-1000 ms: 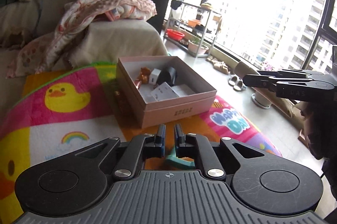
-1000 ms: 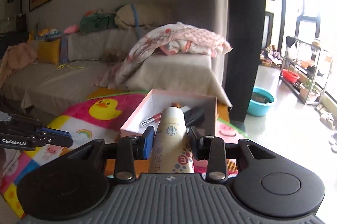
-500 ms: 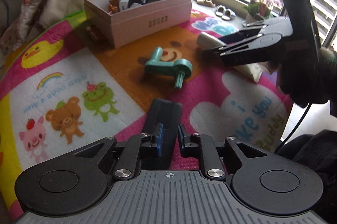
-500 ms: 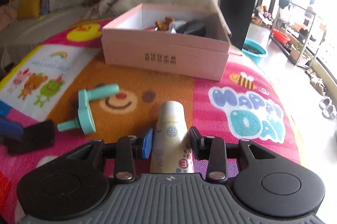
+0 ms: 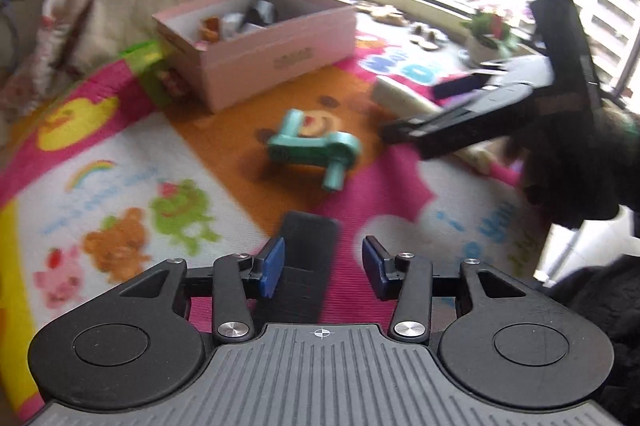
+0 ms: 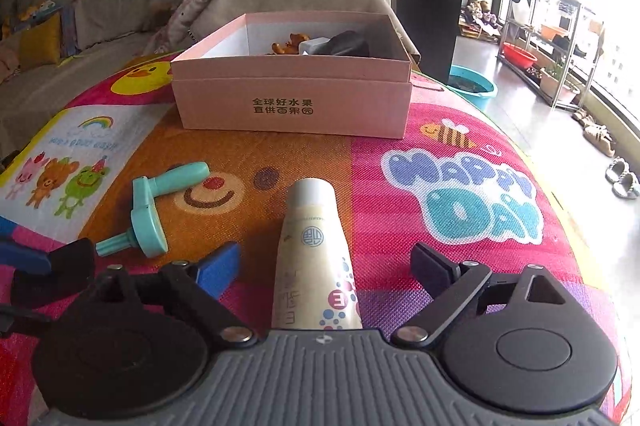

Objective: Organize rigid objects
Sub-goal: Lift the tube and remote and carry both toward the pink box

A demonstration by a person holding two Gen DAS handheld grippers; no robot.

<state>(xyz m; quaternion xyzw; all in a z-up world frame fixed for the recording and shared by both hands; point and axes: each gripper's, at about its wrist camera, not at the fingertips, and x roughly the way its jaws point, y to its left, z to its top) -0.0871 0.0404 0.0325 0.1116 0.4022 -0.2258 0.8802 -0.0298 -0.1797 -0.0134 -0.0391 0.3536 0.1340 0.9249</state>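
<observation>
We have both jaws just opening — the right hand-held gripper (image 6: 324, 266) spreads wide, freeing the cream tube (image 6: 316, 258) onto the play mat (image 6: 460, 154). The left hand-held gripper (image 5: 323, 268) stands half-spread around the black block (image 5: 304, 266) — both, we judge, released short of the pink box (image 6: 292, 102).

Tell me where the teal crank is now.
The teal crank lies on the mat's orange patch, left of the cream tube, in front of the pink box.

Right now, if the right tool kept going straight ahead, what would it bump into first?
Probably the cream tube lying between the right tool's open jaws; past it stands the pink box.
</observation>
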